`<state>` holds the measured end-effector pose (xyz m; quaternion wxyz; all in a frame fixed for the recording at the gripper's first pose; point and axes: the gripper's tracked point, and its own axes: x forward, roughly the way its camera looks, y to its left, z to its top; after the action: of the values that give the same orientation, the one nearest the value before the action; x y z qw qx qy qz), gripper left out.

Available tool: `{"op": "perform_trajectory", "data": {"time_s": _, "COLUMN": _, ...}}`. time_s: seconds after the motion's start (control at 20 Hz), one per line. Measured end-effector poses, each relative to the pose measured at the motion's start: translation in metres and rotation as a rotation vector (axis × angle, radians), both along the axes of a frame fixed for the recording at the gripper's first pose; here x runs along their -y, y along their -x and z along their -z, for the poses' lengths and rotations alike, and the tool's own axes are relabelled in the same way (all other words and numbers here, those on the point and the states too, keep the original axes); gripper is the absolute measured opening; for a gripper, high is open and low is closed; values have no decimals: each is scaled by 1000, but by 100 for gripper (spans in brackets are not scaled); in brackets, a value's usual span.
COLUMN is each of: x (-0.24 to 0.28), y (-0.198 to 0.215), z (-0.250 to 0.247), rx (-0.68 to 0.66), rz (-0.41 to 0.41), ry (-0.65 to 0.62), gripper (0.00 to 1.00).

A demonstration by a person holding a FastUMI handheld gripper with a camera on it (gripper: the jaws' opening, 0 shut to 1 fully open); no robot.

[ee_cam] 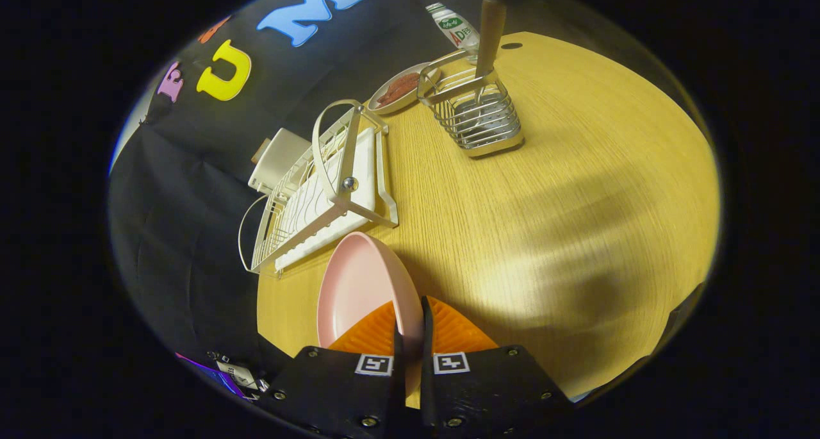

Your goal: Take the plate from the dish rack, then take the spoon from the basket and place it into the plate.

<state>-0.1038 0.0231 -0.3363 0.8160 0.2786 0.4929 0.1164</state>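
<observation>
Gripper view, plate in transit. The gripper (410, 327) occupies the bottom centre of the frame, its two orange fingers (368, 333) drawn close together with the rim of the pink plate (359, 285) pinched between them; both pads appear to press on the rim, one on each face. The plate stands on edge, tilted, its hollow turned toward the left of the frame. This attitude is probably that in which it stood between the wires, since a two-finger tool can seize a plate only by its thin edge. The plate hangs over the wooden table (544, 202), just beside the near end of the white dish rack (320, 189), which lies at centre left and now holds no plate; whether the plate's lower rim touches the tabletop cannot be told.

The wire basket (483, 115) stands in the upper centre, well apart from the fingers and beyond the rack. From it rises the spoon (491, 29), wooden handle uppermost, its bowl among the wires. Behind the basket sit a small dish with something reddish (400, 90) and a bottle (456, 27).

By judgement, the first step is largely done: the plate remains to be laid flat on open table, leaving the fingers free for the spoon's upright handle.
</observation>
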Motion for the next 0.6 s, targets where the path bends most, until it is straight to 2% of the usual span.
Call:
{"op": "perform_trajectory", "data": {"time_s": 0.25, "x": 2, "y": -4, "z": -4, "rx": 44, "rz": 6, "ry": 10, "gripper": 13}}
{"op": "perform_trajectory", "data": {"time_s": 0.4, "x": 28, "y": -15, "z": -28, "rx": 176, "rz": 4, "ry": 124, "gripper": 33}}
{"op": "perform_trajectory", "data": {"time_s": 0.5, "x": 47, "y": -22, "z": -43, "rx": 301, "rz": 13, "ry": 223, "gripper": 34}}
{"op": "perform_trajectory", "data": {"time_s": 0.55, "x": 59, "y": -26, "z": -52, "rx": 355, "rz": 24, "ry": 279, "gripper": 41}}
{"op": "perform_trajectory", "data": {"time_s": 0.6, "x": 72, "y": -30, "z": -65, "rx": 418, "rz": 44, "ry": 343, "gripper": 43}}
